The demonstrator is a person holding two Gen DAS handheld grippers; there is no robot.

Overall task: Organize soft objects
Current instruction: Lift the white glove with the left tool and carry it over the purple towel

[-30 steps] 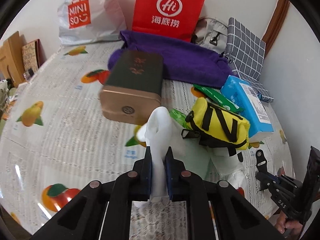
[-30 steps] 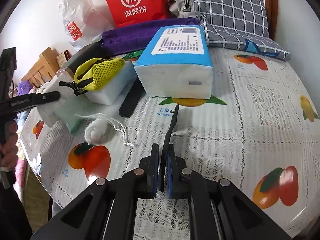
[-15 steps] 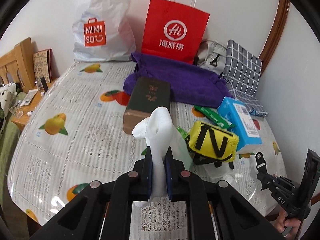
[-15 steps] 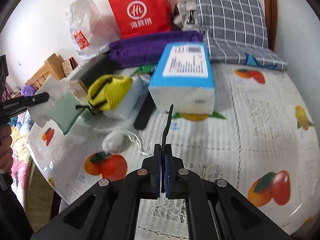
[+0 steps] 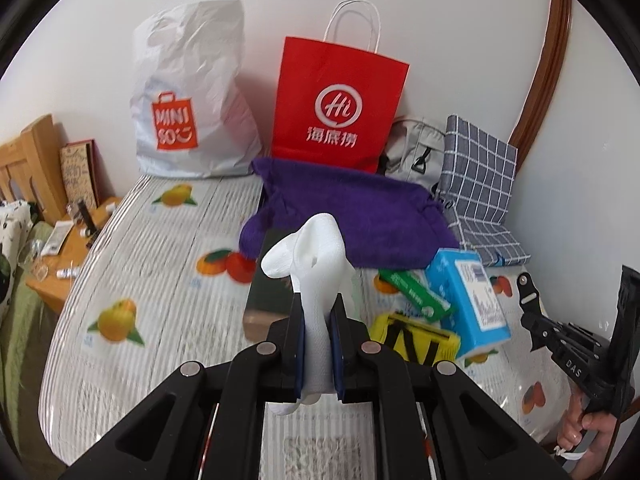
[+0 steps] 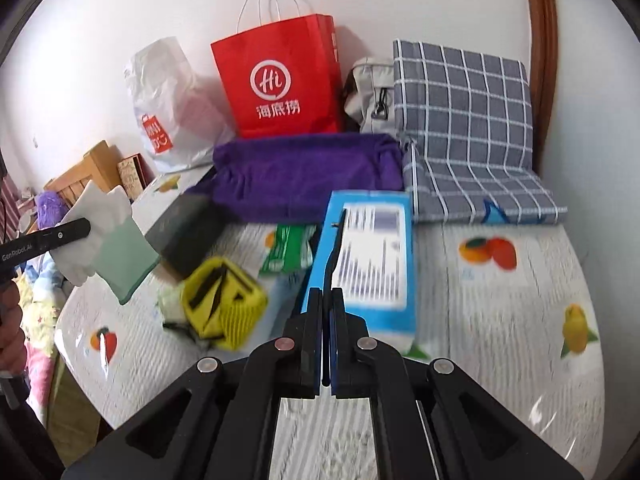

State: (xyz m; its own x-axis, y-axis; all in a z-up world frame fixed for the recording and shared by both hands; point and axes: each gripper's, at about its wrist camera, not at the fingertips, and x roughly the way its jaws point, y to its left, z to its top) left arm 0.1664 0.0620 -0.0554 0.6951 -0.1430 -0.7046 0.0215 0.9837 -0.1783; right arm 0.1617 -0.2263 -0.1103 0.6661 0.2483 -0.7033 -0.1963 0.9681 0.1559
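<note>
My left gripper (image 5: 316,320) is shut on a white and mint-green soft cloth item (image 5: 316,264) and holds it well above the table; it also shows in the right wrist view (image 6: 108,240). My right gripper (image 6: 327,312) is shut on a thin black strap (image 6: 334,248) that sticks up from the jaws. A yellow mesh pouch (image 6: 222,304), a blue tissue pack (image 6: 372,264), a green packet (image 6: 288,248) and a purple towel (image 6: 304,176) lie on the table.
A dark box (image 5: 272,292) lies mid-table. A red paper bag (image 5: 340,100), a white Miniso bag (image 5: 188,92), a grey bag (image 5: 412,148) and a grey checked cushion (image 6: 460,120) stand along the back wall. A wooden side table (image 5: 60,248) is at left.
Both grippers have risen and pulled back from the table, each keeping its hold. The cloth item is now lifted clear of the pile.
</note>
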